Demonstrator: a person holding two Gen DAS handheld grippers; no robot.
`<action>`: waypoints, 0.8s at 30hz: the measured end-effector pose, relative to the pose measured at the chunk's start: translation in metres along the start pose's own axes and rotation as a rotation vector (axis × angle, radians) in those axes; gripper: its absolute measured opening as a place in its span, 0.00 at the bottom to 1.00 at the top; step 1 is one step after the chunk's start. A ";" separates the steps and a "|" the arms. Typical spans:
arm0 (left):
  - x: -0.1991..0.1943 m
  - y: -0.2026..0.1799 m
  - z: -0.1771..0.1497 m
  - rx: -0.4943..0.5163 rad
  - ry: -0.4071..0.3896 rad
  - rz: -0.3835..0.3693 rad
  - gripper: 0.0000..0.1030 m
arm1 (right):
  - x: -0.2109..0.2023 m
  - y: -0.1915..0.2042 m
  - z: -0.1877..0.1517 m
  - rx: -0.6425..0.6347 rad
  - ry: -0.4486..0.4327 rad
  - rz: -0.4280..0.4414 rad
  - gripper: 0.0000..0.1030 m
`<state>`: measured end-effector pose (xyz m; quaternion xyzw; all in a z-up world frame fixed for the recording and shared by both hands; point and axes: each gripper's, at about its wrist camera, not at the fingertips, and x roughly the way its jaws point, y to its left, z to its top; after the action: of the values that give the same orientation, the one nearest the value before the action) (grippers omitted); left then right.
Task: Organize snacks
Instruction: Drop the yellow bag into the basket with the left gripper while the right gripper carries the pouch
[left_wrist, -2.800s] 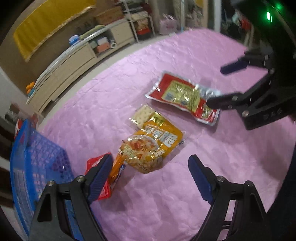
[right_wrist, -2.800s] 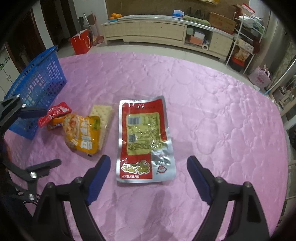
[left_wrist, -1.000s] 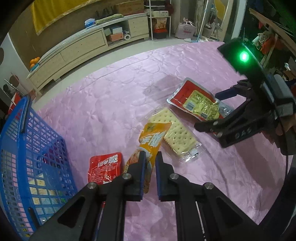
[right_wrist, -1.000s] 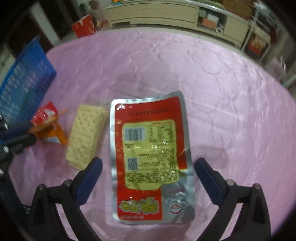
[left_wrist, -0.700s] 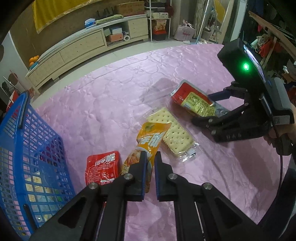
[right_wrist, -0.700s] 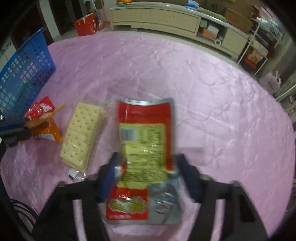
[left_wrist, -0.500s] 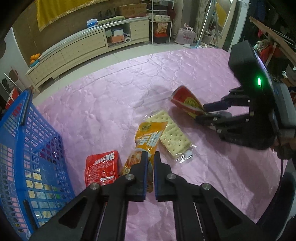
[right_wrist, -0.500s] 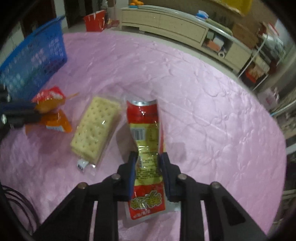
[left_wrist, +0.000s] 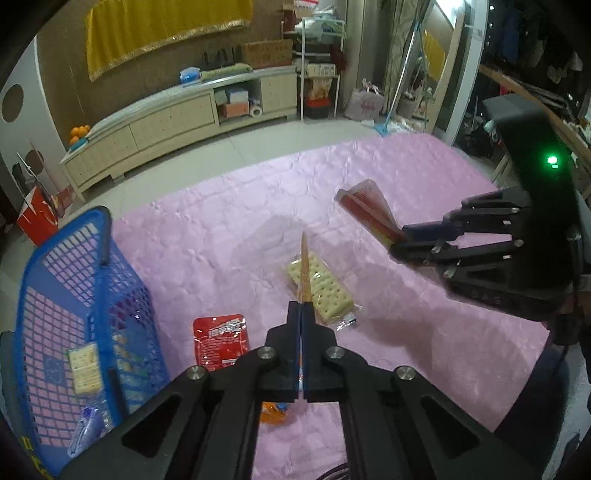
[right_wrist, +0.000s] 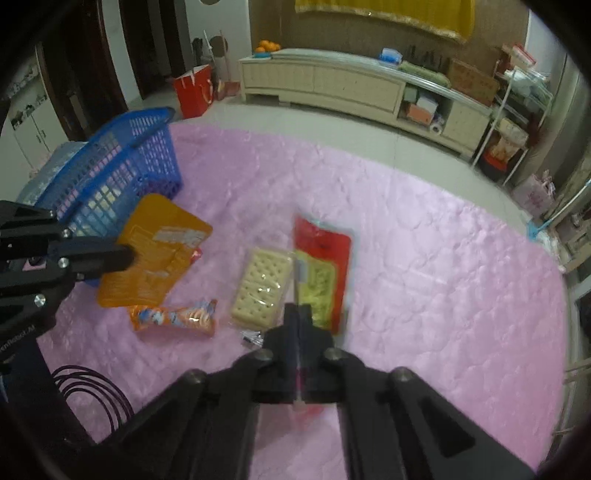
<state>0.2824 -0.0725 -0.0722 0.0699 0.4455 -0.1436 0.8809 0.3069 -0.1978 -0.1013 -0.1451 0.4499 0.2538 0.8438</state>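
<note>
Both claws gripping: left claw (left_wrist: 300, 317) clamps orange bag (right_wrist: 155, 254), right claw (right_wrist: 297, 321) has just closed on red pouch (right_wrist: 325, 258), both lifted off pink bed (left_wrist: 221, 229). Blue basket (left_wrist: 99, 236) at 9 o'clock already holds some snacks. Crackers (left_wrist: 321, 291), small red packet (left_wrist: 219, 341), orange wrapper (right_wrist: 173, 317) left.

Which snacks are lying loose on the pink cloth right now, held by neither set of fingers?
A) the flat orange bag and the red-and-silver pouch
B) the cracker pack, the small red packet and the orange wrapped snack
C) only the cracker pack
B: the cracker pack, small red packet and orange wrapped snack lie on the cloth; the flat orange bag and the red-and-silver pouch are pinched up.
</note>
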 end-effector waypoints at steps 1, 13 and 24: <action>-0.005 0.001 0.000 -0.003 -0.007 -0.001 0.00 | -0.003 0.001 0.002 -0.003 -0.004 0.000 0.02; -0.079 0.028 -0.008 -0.032 -0.117 0.038 0.00 | -0.054 0.043 0.027 -0.036 -0.101 0.013 0.02; -0.126 0.078 -0.029 -0.073 -0.150 0.125 0.00 | -0.059 0.122 0.063 -0.122 -0.147 0.092 0.02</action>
<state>0.2146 0.0331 0.0115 0.0545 0.3780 -0.0767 0.9210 0.2542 -0.0841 -0.0190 -0.1564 0.3767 0.3290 0.8517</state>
